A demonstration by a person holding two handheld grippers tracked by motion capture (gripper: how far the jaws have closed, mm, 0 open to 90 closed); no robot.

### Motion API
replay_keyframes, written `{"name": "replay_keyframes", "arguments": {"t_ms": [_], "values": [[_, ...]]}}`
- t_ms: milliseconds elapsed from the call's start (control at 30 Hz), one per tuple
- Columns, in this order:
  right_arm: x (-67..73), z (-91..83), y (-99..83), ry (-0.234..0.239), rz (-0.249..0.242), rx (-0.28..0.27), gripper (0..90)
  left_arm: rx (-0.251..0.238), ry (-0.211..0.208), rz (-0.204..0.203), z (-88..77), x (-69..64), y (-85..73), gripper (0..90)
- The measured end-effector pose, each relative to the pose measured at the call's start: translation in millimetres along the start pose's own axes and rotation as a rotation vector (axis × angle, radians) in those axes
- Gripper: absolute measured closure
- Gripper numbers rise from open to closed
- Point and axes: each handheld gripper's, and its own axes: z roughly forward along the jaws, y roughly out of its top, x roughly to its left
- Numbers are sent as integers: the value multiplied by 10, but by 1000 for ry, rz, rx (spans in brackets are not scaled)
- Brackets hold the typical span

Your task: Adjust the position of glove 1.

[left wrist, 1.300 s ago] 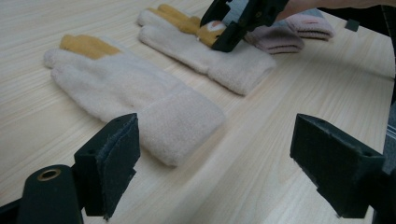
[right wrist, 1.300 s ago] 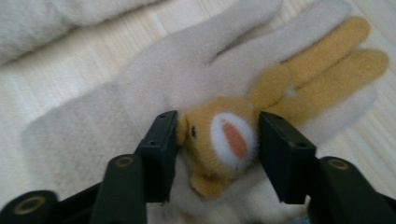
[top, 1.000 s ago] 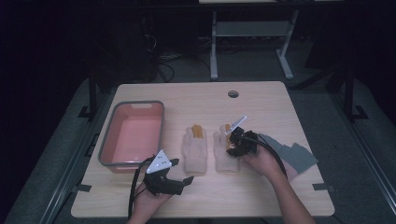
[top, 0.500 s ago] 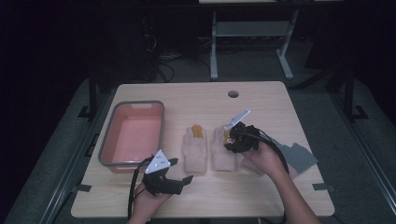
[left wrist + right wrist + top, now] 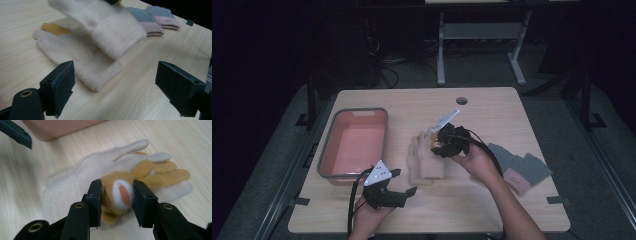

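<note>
Your right gripper (image 5: 117, 203) is clamped on the cream glove (image 5: 82, 175) by its orange-and-white patch, which bulges between the two pads. The jaws closed a touch further in the past second and now squeeze the patch from both sides. The rest of the glove hangs out past the jaw tips, drooping over the second glove (image 5: 82, 62) that lies flat on the table (image 5: 492, 107). It's soft, light knit, so it'll flop and fold wherever it wants. Nothing fragile, but fuzzy fabric can slide out of a shallow pinch, so I'd bite deeper into the thick cuff or patch. Your left gripper (image 5: 115, 82) sits with jaws wide apart and nothing between them; the flat glove's cuff lies just ahead.
</note>
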Motion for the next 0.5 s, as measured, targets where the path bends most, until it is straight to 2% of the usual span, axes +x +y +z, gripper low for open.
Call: {"name": "replay_keyframes", "arguments": {"t_ms": [67,200,500], "values": [[45,111,81,13,-19,10,613,-1,2,-2,-2,2,2,159],[74,245,140,28,-27,26,612,7,1,2,-11,16,2,160],[57,491,116,52,-14,54,602,16,1,-20,35,27,8,160]]}}
